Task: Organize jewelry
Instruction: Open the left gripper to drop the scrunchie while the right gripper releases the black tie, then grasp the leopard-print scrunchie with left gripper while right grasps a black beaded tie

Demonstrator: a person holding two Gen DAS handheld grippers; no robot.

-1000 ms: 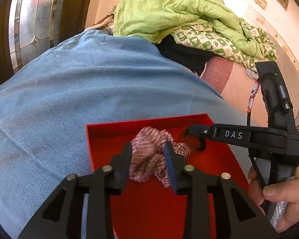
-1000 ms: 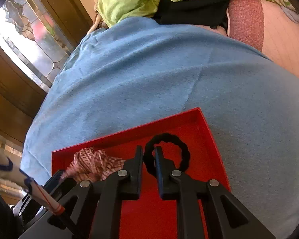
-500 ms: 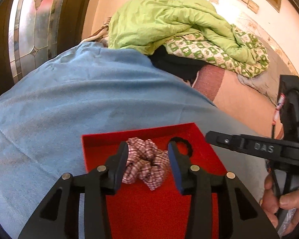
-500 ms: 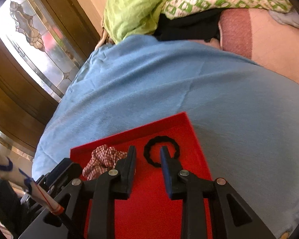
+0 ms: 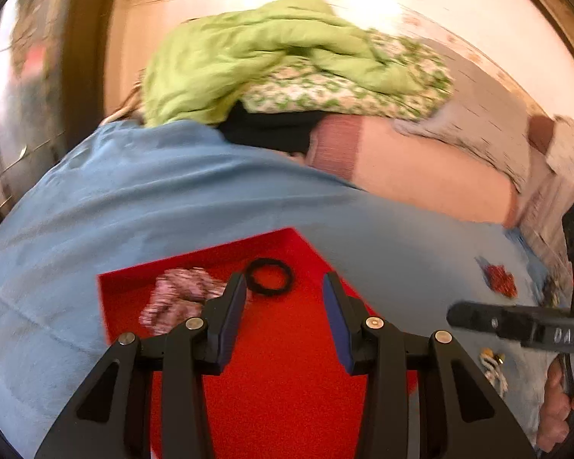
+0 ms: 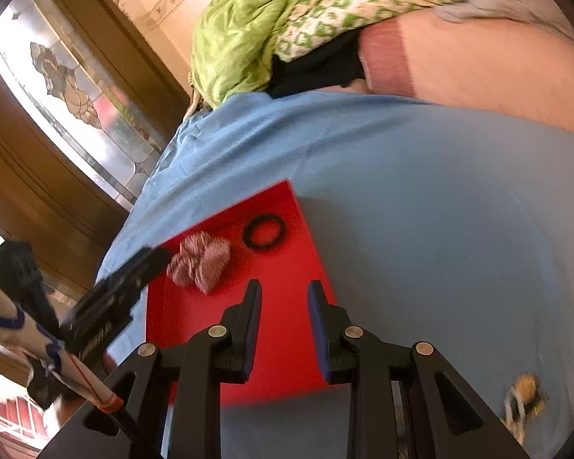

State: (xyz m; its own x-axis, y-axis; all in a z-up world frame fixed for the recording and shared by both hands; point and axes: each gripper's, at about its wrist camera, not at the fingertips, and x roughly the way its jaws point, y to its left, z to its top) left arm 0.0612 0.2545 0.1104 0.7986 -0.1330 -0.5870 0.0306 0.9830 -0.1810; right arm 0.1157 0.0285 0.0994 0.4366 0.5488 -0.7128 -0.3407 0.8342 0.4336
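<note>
Two fisheye views over a bed covered by a blue sheet [image 5: 195, 199], both somewhat blurred.

Red tray [image 5: 287, 344] lying flat on the sheet, near the lower centre of each view. Inside it, toward the far end: a checked red-and-white scrunchie [image 5: 176, 298] on the left and a black hair tie [image 5: 268, 276] just to its right, close together, contact not discernible.

Left hand-held gripper [image 5: 284, 298] over the tray, jaws spread with blue pads facing each other, nothing between them; scrunchie partly hidden behind the left finger, hair tie just beyond the gap.

Right hand-held gripper [image 6: 283, 306] over the near right part of the tray, jaws parted, narrower than the left, pinching nothing; red tray floor visible in the gap. In the left wrist view, seen at far right as a black bar lettered "DAS", gripped by a hand [image 5: 558, 401].

On the sheet to the right of the tray, well apart from it: a small red beaded piece [image 5: 499, 281], and nearer, a small yellow-and-white piece [image 6: 522, 394], too blurred to identify.

At the far end of the bed: crumpled green blanket [image 5: 256, 53] over a green-patterned cloth and something black. Left of the bed: leaded glass door panel [image 6: 76, 99] in dark wood.
</note>
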